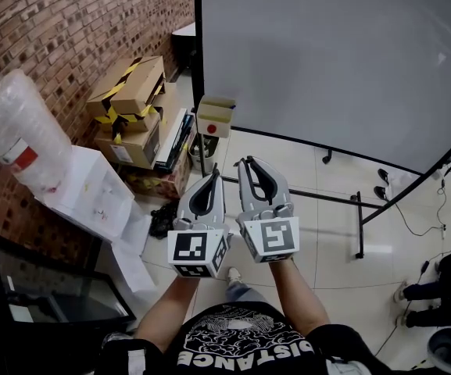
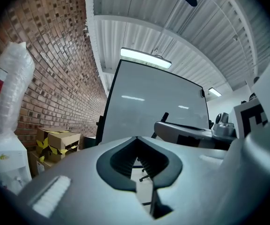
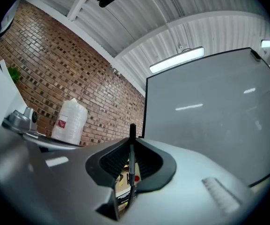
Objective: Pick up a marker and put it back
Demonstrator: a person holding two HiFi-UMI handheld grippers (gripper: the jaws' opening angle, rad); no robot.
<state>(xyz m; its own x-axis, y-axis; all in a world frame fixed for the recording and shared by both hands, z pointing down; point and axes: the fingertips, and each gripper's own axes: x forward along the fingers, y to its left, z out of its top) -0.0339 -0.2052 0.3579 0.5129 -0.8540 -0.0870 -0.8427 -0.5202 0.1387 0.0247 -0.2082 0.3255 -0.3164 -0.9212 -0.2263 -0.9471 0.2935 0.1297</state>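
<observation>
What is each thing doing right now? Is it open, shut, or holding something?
left gripper: shut, nothing in it
right gripper: shut on the marker
marker: clamped between the right gripper's jaws, tip poking out
whiteboard: standing, blank
cardboard boxes: closed, stacked

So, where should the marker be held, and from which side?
Grip the marker at mid-barrel, jaws closing from its two long sides, as the right gripper holds it now. It is thin and straight, so a middle grip should keep it steady.
</observation>
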